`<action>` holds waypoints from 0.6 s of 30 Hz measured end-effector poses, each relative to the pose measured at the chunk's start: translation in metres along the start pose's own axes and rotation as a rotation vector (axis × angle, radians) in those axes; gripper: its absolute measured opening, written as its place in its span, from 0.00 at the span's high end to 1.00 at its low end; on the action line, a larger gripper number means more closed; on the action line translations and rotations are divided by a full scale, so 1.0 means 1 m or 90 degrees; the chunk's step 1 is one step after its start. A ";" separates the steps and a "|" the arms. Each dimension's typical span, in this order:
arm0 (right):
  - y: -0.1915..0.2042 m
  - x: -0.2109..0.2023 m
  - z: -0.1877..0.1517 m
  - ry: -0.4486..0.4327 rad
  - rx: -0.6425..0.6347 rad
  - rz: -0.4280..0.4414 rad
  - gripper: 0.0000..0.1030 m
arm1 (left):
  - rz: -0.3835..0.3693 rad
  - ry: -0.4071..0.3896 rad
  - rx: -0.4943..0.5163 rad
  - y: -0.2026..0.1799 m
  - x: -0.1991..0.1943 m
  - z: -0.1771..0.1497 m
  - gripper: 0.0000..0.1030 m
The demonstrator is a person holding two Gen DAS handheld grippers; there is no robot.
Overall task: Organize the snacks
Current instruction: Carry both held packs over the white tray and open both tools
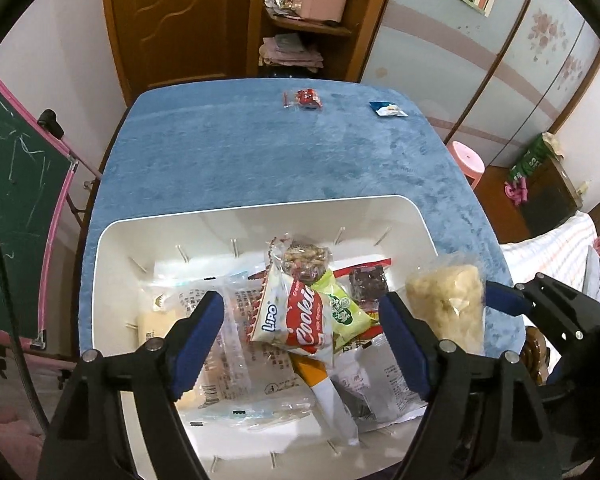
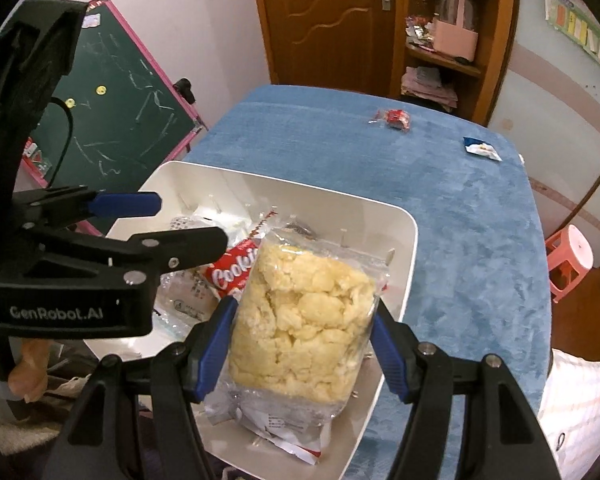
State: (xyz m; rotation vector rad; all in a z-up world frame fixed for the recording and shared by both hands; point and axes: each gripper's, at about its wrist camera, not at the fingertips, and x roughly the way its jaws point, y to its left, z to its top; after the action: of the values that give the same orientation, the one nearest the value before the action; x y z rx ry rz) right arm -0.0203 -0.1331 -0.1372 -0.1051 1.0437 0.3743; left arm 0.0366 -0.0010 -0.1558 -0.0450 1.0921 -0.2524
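Right gripper clamps the yellow bag over the bin; ease it down toward twelve o'clock, clear of the left gripper, whose jaws gape empty.

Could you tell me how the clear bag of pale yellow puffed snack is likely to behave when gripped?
The puffed snack bag, held in the right tool, probably weighs little. Its lumpy pieces look brittle, so squeezing may crush them. The glossy film might slip.
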 end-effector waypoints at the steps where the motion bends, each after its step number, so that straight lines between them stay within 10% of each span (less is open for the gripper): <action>1: -0.001 0.000 0.000 0.002 0.001 -0.001 0.36 | 0.001 -0.001 -0.001 0.000 0.000 0.000 0.24; 18: -0.005 -0.004 -0.001 -0.013 0.022 0.036 0.36 | -0.002 -0.005 -0.007 -0.003 -0.002 0.003 0.24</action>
State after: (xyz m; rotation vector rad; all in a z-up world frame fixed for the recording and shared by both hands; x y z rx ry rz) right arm -0.0212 -0.1385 -0.1347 -0.0411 1.0345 0.4078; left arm 0.0373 -0.0039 -0.1523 -0.0575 1.0862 -0.2488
